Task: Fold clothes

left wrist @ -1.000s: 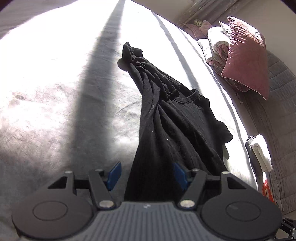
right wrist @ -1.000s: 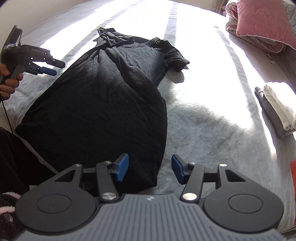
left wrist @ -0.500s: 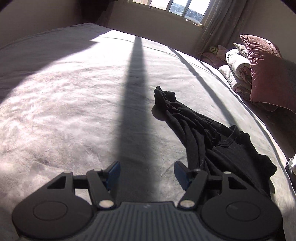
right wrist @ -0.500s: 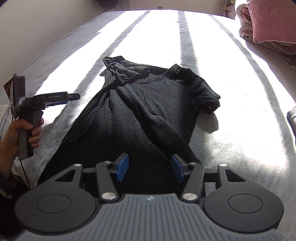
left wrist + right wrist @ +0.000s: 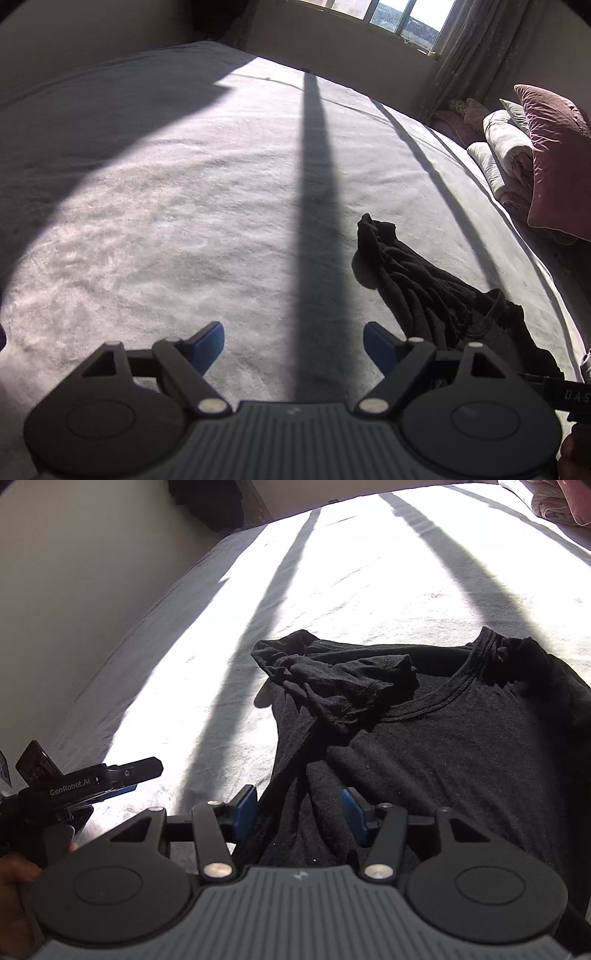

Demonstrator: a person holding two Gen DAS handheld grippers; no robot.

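Right tool point(image 5: 299, 814) (open) over black shirt point(image 5: 443, 746)

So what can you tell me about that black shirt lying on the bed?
The black T-shirt looks like soft knit cotton, with a stitched round neckline and short sleeves. It lies rumpled on the pale grey bed cover, front up, partly in bright sun. One sleeve is bunched and folded inward over the chest. The right gripper has its blue pads on either side of a dark fold, not pressing on it.
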